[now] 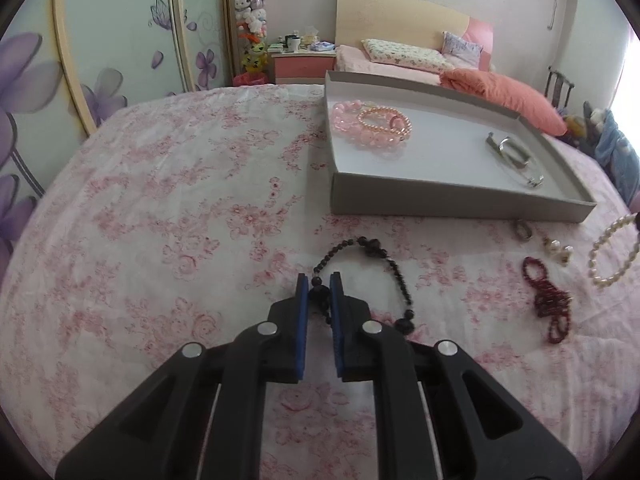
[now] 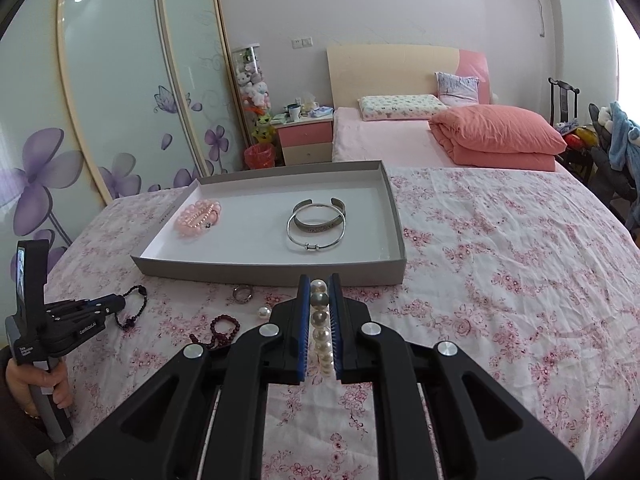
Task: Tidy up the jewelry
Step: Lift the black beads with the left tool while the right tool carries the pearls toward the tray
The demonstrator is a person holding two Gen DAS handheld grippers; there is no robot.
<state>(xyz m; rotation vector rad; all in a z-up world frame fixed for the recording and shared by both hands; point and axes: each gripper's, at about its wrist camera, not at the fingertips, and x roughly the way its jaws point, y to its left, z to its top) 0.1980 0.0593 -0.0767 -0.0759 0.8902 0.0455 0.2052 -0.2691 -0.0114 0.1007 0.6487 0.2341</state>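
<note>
A shallow grey cardboard tray (image 2: 276, 266) held pink bead bracelets (image 2: 199, 217) at one end and two silver metal bangles (image 2: 316, 226) at the other. It lay on a pink-flowered white bedspread (image 2: 500, 264). The left gripper (image 1: 319, 280) pinched a black bead string (image 1: 394, 276) resting on the cloth. The right gripper (image 2: 319, 280) clamped a white pearl bracelet (image 2: 320, 320). A dark red bead string (image 1: 550, 304), small silver ring (image 2: 242, 293) and pearl earring (image 2: 263, 312) lay nearby.

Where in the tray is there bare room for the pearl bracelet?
Tray: bare floor in the middle, between the pink bracelets and the silver bangles, and along the near wall. The left end is crowded. Right gripper holds the pearl bracelet.
</note>
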